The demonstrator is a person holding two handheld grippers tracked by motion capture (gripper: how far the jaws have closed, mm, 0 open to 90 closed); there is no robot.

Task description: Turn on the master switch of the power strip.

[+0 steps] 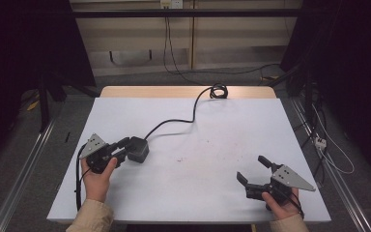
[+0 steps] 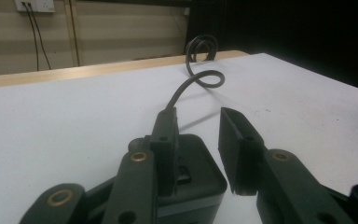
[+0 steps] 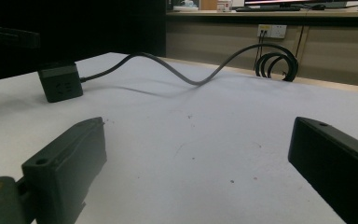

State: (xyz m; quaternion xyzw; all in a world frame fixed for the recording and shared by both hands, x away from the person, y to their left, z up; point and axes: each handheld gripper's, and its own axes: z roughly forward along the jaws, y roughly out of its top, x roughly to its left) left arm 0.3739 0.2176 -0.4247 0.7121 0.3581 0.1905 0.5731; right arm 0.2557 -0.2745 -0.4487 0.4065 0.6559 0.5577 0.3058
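Beige sleeves — black grippers (image 1: 118, 149), grey triangular plates

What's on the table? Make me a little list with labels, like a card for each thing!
table: white top with a wooden strip at the far edge
black box: small cube-shaped block on the table's left side, with a socket face seen in the right gripper view
cable: black cord running from the box to a coil at the far edge
left gripper: jaws open, either side of the box
right gripper: jaws wide open, nothing between them, near the table's right front
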